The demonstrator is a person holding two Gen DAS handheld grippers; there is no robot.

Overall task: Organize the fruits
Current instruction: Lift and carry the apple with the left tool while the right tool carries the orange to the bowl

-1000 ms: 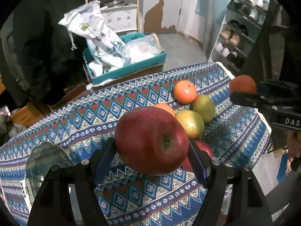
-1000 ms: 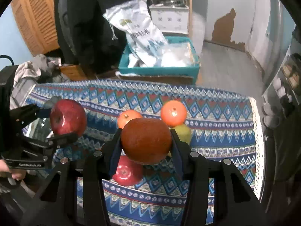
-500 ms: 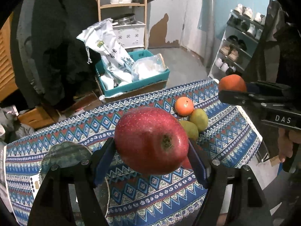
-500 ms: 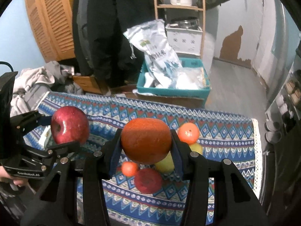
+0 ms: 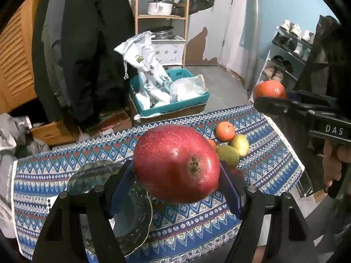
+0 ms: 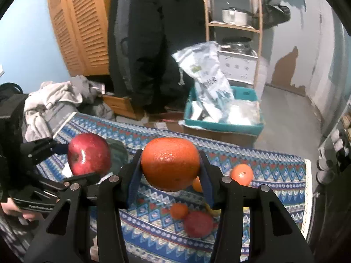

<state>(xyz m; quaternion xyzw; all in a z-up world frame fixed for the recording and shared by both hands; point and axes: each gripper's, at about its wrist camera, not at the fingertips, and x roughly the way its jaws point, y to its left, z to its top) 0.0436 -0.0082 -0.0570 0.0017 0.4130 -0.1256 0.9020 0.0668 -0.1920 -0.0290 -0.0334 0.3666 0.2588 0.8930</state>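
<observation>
Blue patterned cloth [image 5: 274, 157] covers the table, white trim at its right edge. Beyond the far edge: bare floor, a teal crate [image 5: 169, 105] of bags, a wooden shelf [image 5: 162, 17], a shoe rack [image 5: 285, 52] far right. Left gripper [image 5: 176, 175] is clamped on a red apple [image 5: 176, 164], above a glass plate [image 5: 131, 217] near the left. Right gripper [image 6: 170, 175] grips an orange [image 6: 170, 164], held above the cloth. Loose fruit lies at the right: a small orange [image 5: 225, 130], two green-yellow fruits [image 5: 240, 144], and another red apple [image 6: 198, 223].
</observation>
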